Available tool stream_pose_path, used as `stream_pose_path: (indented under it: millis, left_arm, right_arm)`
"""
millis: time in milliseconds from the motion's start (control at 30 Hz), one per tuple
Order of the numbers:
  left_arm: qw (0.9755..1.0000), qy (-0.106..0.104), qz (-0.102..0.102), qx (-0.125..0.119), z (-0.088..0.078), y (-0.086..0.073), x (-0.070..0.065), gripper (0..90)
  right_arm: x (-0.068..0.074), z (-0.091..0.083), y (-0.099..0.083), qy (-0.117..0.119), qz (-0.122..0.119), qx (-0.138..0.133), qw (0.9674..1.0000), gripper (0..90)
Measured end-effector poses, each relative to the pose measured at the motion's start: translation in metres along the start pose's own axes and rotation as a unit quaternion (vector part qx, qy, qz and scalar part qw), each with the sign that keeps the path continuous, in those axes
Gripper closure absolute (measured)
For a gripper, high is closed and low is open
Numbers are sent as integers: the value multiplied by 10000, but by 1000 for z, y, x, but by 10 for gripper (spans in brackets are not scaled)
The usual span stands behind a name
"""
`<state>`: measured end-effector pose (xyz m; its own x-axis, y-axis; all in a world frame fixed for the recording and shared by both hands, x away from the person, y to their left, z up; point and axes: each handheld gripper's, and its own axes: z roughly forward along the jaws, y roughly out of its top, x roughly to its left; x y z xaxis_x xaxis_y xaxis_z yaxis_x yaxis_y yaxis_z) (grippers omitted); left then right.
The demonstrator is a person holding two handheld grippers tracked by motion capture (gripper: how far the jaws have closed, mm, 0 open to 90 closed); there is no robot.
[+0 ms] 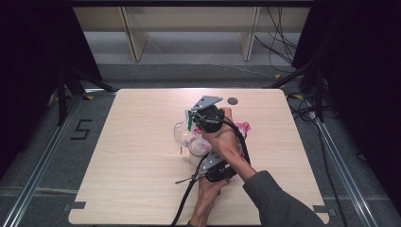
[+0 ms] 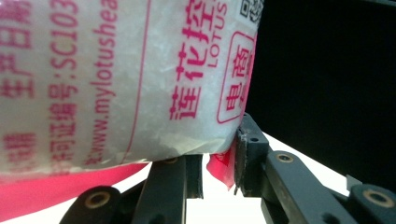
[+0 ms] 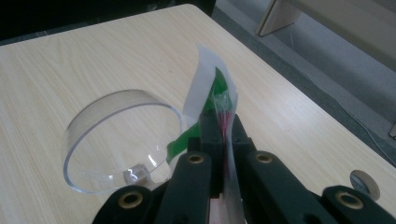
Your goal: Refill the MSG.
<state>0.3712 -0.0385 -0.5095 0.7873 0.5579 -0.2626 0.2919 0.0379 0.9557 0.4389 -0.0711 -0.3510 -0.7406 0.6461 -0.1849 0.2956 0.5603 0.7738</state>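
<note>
Plastic bag (image 3: 219, 100) seemingly stands upright in claw (image 3: 223, 125).

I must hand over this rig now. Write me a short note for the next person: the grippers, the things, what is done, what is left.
Left gripper: shut on the lower edge of the white bag with pink print.
Right gripper: shut on the bag's torn top strip, white and green.
Clear glass bowl: on the table, beside the right gripper, apparently empty.
Done: bag held at both ends.
Left: probably finish opening it and pour into the bowl.
</note>
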Motion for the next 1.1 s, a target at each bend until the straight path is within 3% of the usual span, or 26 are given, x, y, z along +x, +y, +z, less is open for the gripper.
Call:
stream_pose_path:
  millis: [267, 500, 533, 567, 633, 733, 833, 867, 967, 1100]
  left_arm:
    - [9999, -20, -53, -88, 1, 0, -1, 753]
    - [10000, 25, 63, -6, 0, 1, 0, 753]
    - [10000, -11, -40, -87, 1, 0, -1, 753]
    - [10000, 19, 37, -8, 0, 0, 0, 753]
    - [10000, 20, 45, -22, 0, 0, 0, 753]
    - [10000, 3, 0, -37, -1, 1, -1, 753]
    - [10000, -9, 40, -14, -1, 1, -1, 753]
    - [10000, -26, 47, -24, -1, 1, -1, 753]
    - [10000, -21, 89, -13, -2, 1, 0, 754]
    - [10000, -14, 73, -22, -1, 2, -1, 754]
  right_arm:
    - [0, 0, 0, -23, -42, -24, 10000, 900]
    - [3, -1, 1, 10, 73, 46, 10000, 900]
    - [3, 0, 1, 7, 78, 42, 10000, 900]
    - [3, 0, 1, 7, 78, 42, 10000, 900]
    - [2, 1, 1, -8, -120, 51, 9999, 900]
    - [2, 1, 1, -39, 46, 10, 10000, 900]
    - [3, 1, 1, -3, 23, 97, 10000, 900]
    - [2, 1, 1, 19, -90, 100, 9999, 900]
    - [1, 0, 1, -14, 40, -35, 10000, 900]
    - [1, -1, 1, -1, 85, 25, 10000, 900]
